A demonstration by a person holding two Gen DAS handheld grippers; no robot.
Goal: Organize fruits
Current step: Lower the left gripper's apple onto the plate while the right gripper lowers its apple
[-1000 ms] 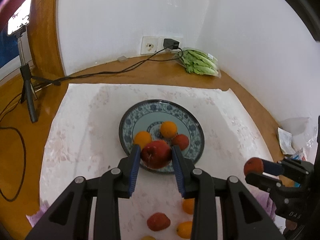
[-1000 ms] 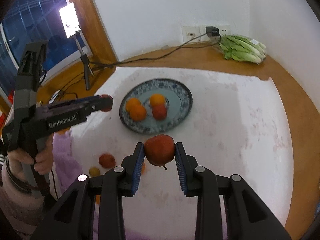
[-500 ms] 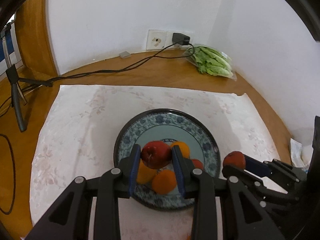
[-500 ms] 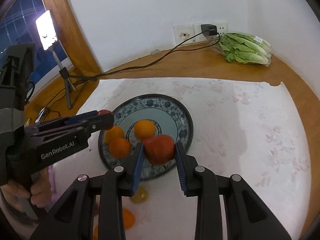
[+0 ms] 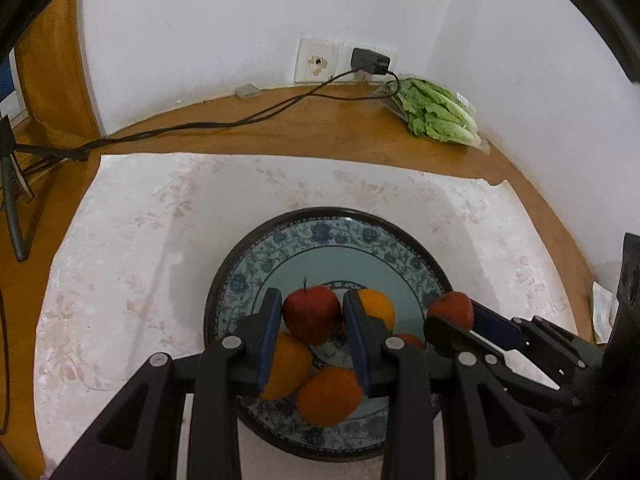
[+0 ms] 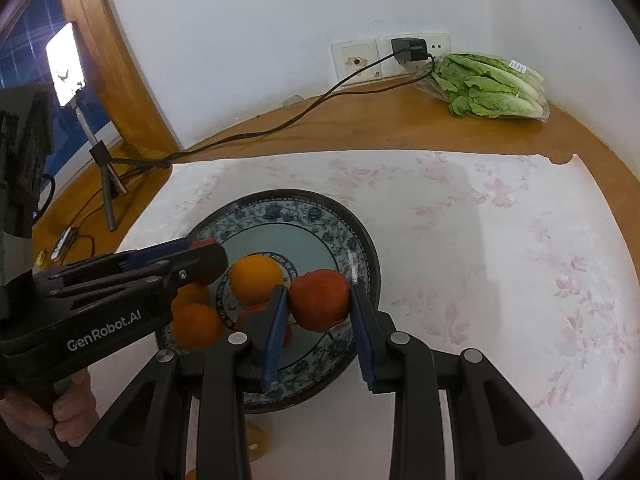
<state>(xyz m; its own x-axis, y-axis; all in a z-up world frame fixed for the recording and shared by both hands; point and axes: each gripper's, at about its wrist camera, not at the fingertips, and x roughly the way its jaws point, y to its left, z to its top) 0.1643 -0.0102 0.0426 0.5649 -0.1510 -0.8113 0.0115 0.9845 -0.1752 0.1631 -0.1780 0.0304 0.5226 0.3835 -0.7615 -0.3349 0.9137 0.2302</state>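
Note:
A blue-patterned plate [image 5: 320, 232] [image 6: 280, 208] sits on the white cloth with several oranges [image 5: 328, 396] [image 6: 256, 278] and a small red fruit [image 5: 408, 340] on it. My left gripper [image 5: 310, 318] is shut on a red apple [image 5: 312, 314] and holds it over the plate's middle. It shows from the side in the right wrist view [image 6: 208, 258]. My right gripper [image 6: 318, 300] is shut on a red-orange fruit [image 6: 320, 298] over the plate's right part. It shows in the left wrist view [image 5: 448, 314] with its fruit [image 5: 450, 308].
A bag of lettuce [image 5: 440, 114] [image 6: 488, 86] lies at the back right by the wall socket [image 5: 316, 64]. A black cable [image 5: 240, 120] runs along the wooden table. A tripod with a lit phone [image 6: 66, 64] stands at the left. An orange [image 6: 256, 440] lies off the plate near the front.
Both grippers have moved forward with their fruits and now hang over the plate. The loose fruits on the cloth have dropped out of the left wrist view.

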